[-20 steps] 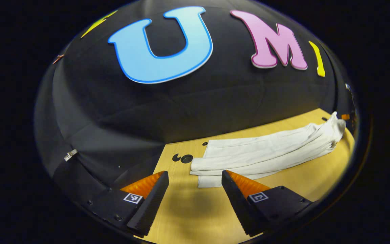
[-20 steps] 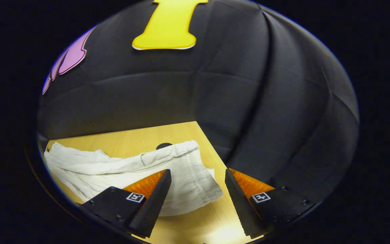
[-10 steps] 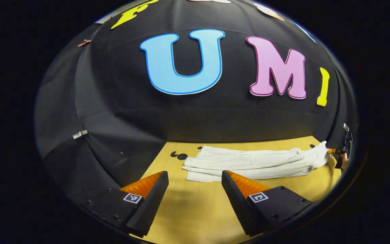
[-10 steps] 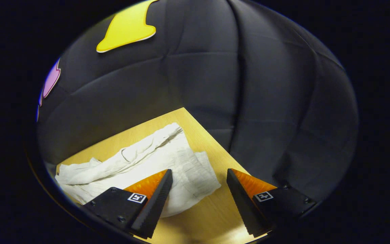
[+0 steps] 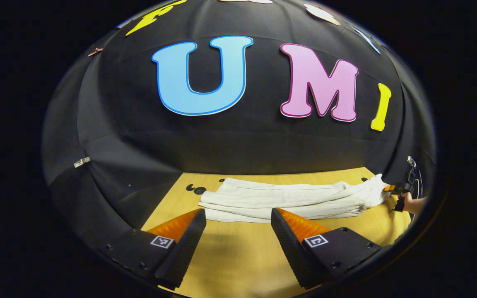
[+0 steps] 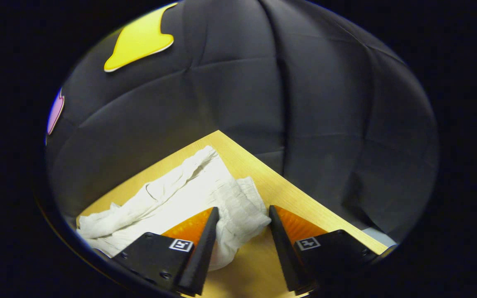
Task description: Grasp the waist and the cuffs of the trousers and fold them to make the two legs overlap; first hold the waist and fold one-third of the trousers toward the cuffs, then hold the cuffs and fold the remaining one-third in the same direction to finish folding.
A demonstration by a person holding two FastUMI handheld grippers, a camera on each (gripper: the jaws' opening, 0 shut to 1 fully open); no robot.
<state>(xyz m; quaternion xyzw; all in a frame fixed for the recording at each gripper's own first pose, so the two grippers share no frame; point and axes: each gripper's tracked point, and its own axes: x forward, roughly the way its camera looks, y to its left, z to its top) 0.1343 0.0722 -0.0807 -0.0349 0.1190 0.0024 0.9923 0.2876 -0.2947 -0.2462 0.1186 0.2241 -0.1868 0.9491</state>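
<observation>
Your trousers point(image 5: 288, 199) lie flat on the bench point(image 5: 238, 252) as a long pale strip, legs stacked, cloth soft and creased w/ fine wrinkles; the waist point(image 6: 238, 211) is gathered, ribbed and puffy, sitting near the bench corner in the right gripper view; the cuffs point(image 5: 215, 203) end square and layered, toward the left of the left gripper view. Bench is smooth light wood-grain, w/ small dark round holes point(image 5: 196, 189) just beyond the cuffs. Your left hand-held gripper point(image 5: 234, 225) is spread wide, empty, short of the cuff end; fingers wedge-shaped, inner faces ridged. Your right hand-held gripper point(image 6: 242, 217) has its fingers either side of the waist band, cloth bulging between them, the right one's tip at the cloth; full pinch – can't tell. In the left gripper view, far right, your hand point(image 5: 413, 203) shows at the waist end. Quilted black cloth wall point(image 6: 296, 103) behind; nothing blocks the cuffs.
</observation>
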